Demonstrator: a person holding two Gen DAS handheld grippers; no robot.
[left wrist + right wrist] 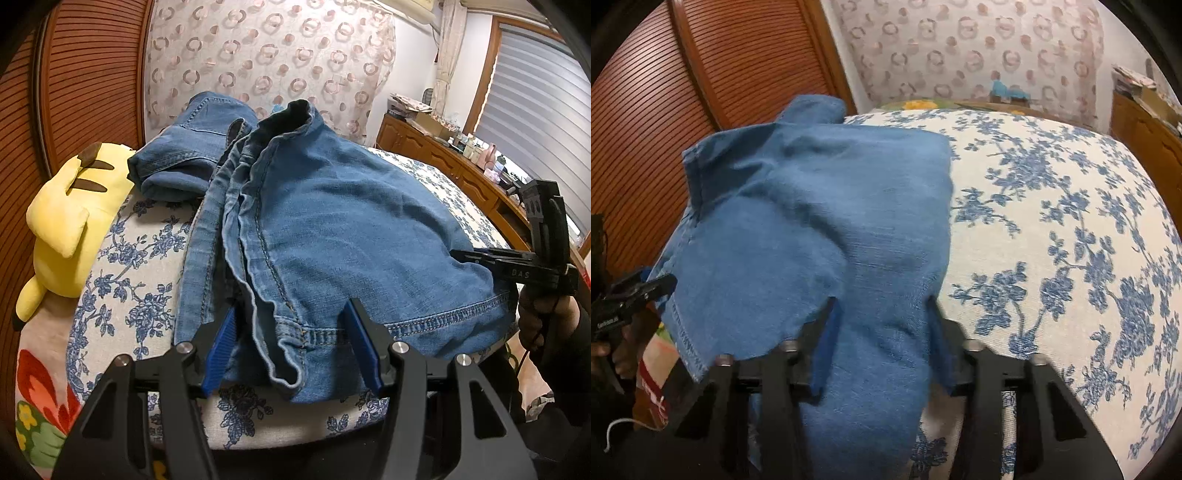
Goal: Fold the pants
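Jeans point(332, 229): spread on the floral bed point(1052, 221). Hem edge straddled by parted left tongs point(291, 347), pads not pressing. Corner fabric grasped by right tongs point(882, 332).

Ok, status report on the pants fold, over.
Left tongs open, astride jeans hem. Right tongs shut on jeans edge. Yellow plush beside them, not blocking.

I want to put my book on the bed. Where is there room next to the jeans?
The flowered bedcover lies bare between the jeans and the wooden sideboard. The other side is crowded: the yellow plush toy lies close beside the jeans, leaving only a narrow strip.
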